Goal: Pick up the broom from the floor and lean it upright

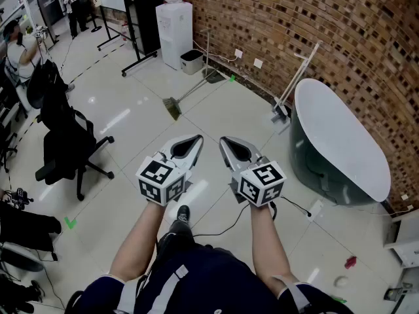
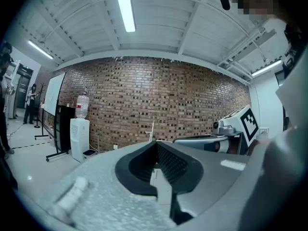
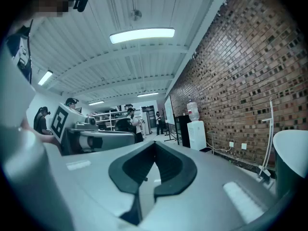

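Head view: broom (image 1: 196, 91) lies on the floor (image 1: 131, 133) ahead, well apart from left gripper (image 1: 186, 148) and right gripper (image 1: 237, 150).
Left gripper view: jaws closed, empty.
Right gripper view: jaws together, nothing between.
Risk: if they arrive unopened, they would likely shove the broom away.

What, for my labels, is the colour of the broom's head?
The broom's head is dark olive green, clearest in the head view.

I see the broom (image 1: 174, 106) flat on the floor, well ahead of my left tongs (image 1: 195, 139), greenish head nearest them, handle angling away right.
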